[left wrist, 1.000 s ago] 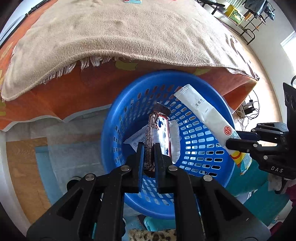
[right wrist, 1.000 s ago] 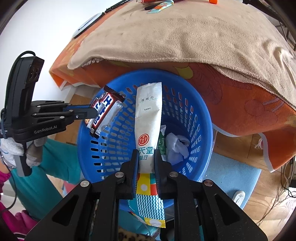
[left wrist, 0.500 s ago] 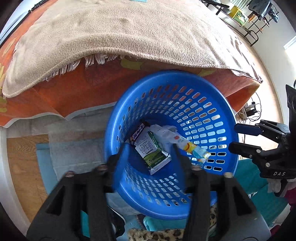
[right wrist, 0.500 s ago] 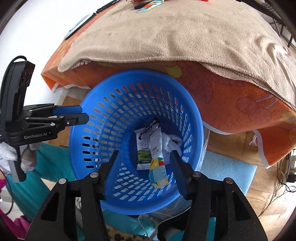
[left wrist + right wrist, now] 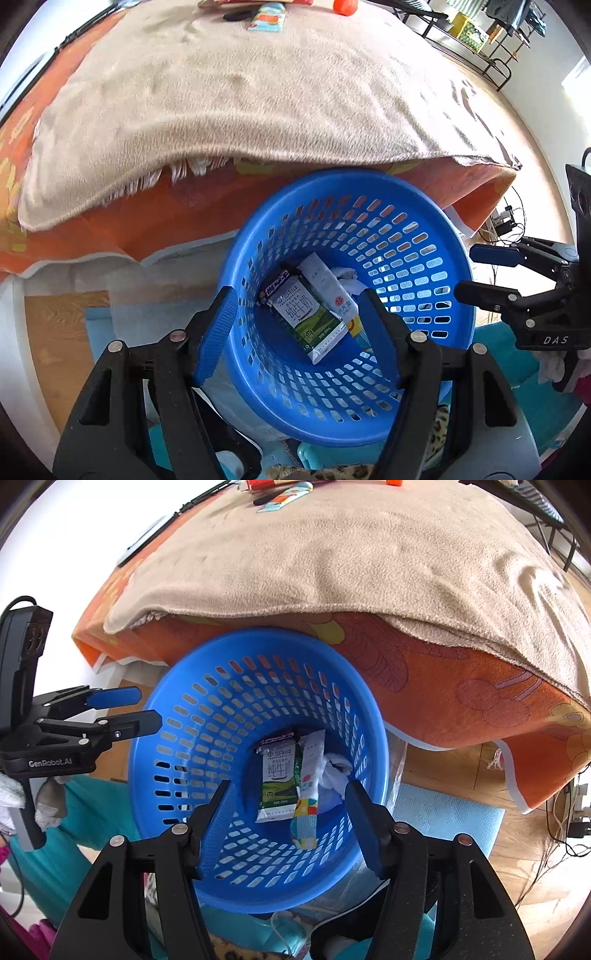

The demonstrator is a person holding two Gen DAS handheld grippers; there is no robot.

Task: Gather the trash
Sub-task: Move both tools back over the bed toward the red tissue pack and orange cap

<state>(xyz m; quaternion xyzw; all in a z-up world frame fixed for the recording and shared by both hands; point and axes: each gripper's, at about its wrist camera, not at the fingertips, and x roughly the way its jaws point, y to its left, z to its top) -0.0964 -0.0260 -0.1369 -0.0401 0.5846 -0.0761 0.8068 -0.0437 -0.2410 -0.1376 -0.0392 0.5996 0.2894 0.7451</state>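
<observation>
A blue perforated basket (image 5: 424,236) (image 5: 207,709) stands on the floor in front of the bed. In it lie a green and white milk carton (image 5: 306,314) (image 5: 277,782), a dark candy bar wrapper (image 5: 276,286) (image 5: 277,737), a long white wet-wipe packet (image 5: 328,286) (image 5: 308,779) and crumpled white tissue (image 5: 334,771). My left gripper (image 5: 295,328) is open and empty above the basket's near rim; it also shows in the right wrist view (image 5: 144,710). My right gripper (image 5: 288,819) is open and empty over the basket; it also shows in the left wrist view (image 5: 469,271).
A bed with a beige blanket (image 5: 258,96) over an orange sheet (image 5: 461,686) rises behind the basket. More wrappers (image 5: 267,18) (image 5: 282,496) and an orange object (image 5: 345,4) lie at its far edge. Wooden floor and cables (image 5: 561,819) are to the right.
Both grippers opened and dropped their trash: the candy bar wrapper and the wet-wipe packet fell into the basket. Both grippers have since drawn back slightly and stay open.
</observation>
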